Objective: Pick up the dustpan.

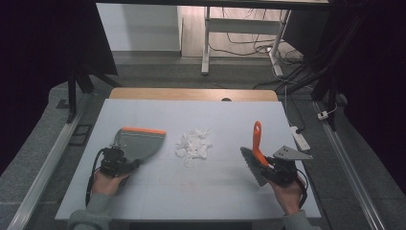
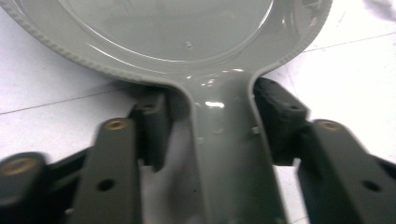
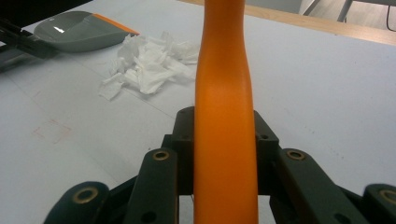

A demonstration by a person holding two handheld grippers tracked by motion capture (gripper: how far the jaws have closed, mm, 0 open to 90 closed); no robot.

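A grey dustpan [image 1: 141, 142] with an orange lip lies flat on the white table [image 1: 225, 120] at the left, its lip facing the middle. My left gripper [image 1: 117, 161] is shut on its handle [image 2: 224, 154], with the pads [image 2: 280, 116] on either side. In the middle sits a pile of torn white paper scraps [image 1: 193, 145]. At the right, my right gripper [image 1: 277, 168] is shut on a brush with an orange handle [image 1: 257, 138] and grey bristles [image 1: 252, 165]. The right gripper view has the handle [image 3: 224, 116] between the jaws, the scraps [image 3: 149, 65] and the dustpan [image 3: 79, 30] beyond.
A wooden strip [image 1: 191, 93] runs along the table's far edge. A white power strip [image 1: 300, 138] lies off the right edge. Desk legs [image 1: 206, 43] and cables stand on the floor beyond. Bare table surface lies in front of the scraps.
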